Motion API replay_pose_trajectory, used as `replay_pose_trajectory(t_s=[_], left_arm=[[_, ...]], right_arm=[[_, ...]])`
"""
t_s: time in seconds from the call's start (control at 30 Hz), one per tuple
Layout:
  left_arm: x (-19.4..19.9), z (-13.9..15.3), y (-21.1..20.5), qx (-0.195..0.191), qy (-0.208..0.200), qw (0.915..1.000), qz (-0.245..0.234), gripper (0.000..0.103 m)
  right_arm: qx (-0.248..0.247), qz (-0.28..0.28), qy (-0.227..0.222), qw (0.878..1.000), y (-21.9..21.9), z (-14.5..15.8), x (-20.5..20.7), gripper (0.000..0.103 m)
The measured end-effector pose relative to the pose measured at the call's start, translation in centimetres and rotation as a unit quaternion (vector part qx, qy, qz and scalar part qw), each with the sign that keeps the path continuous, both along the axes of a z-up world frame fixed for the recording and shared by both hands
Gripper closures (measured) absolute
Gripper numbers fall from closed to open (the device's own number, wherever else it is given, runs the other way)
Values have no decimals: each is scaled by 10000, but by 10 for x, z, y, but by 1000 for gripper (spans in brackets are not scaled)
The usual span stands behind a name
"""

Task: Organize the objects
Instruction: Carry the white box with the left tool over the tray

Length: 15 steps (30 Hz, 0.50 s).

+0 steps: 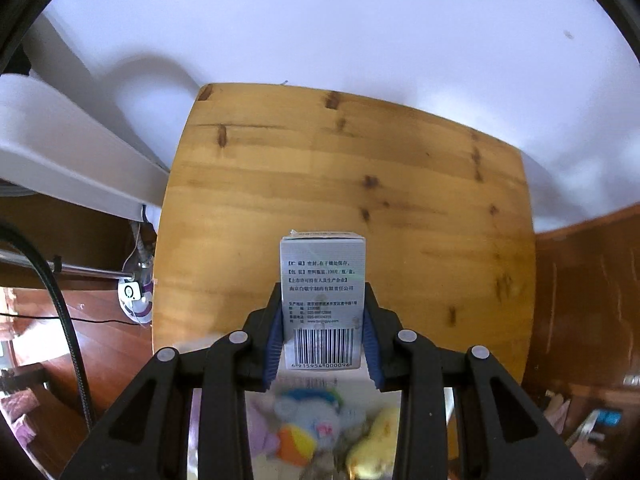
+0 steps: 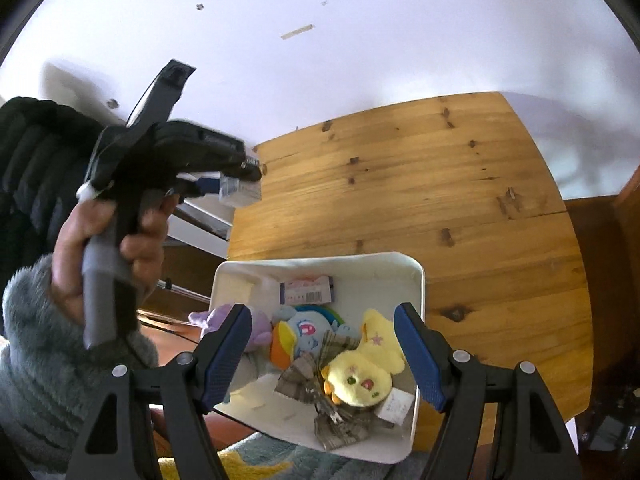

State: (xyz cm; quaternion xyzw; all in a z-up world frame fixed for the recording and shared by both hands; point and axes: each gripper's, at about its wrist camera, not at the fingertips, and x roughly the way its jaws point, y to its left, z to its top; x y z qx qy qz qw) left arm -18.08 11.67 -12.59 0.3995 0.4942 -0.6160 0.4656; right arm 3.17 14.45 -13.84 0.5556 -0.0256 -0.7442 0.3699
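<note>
Left gripper (image 1: 323, 344): blue-padded jaws clamped on the sides of a small white cardboard medicine box (image 1: 322, 300) with printed text and a barcode. The box is held upright in the air above the near edge of the knotted pine table (image 1: 344, 176). In the right wrist view the same gripper (image 2: 218, 186) appears at the left, gripped by a person's hand (image 2: 108, 256) in a fuzzy grey sleeve (image 2: 44, 356), with the box (image 2: 239, 191) clear of the table surface.

Right gripper (image 2: 322, 352): jaws spread, nothing between the pads; it hangs above the white rectangular plastic bin (image 2: 416, 280).

The bin sits at the near edge of the table. Contents, near to far: a yellow plush chick (image 2: 362, 376) at the right, a brown plaid cloth (image 2: 308, 376) beneath it, a blue plush toy with orange parts (image 2: 304, 336) at the centre, a purple plush toy (image 2: 256, 328) at the left, and a second small carton (image 2: 307, 293) with a barcode lying flat against the far wall.

Beyond the bin the tabletop (image 2: 400, 184) is bare wood; a pale wall (image 2: 320, 60) stands behind it.
</note>
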Motion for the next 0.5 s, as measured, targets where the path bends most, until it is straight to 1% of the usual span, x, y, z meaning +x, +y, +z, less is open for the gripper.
replay_pose_trajectory(t_s=[0.1,0.2,0.37,0.43,0.5], left_arm=[[-1,14,28,-75,63,9999,-118,66],[-2,33,57,-283,107,9991,-296,66],[-6,65,100,-783,114,9949,-626,66],[-9,73,115,-991,28,9922,-751,66],[-10,77,127,-1121,0,9901,-843,66]], right_arm=[[-122,-52,4,9999,17,4,2,28],[-164,-126,68,9998,34,10,4,28],[-165,-245,194,9994,54,18,9,28],[-176,-237,224,9993,58,21,12,28],[-169,-201,275,9993,61,24,16,28]])
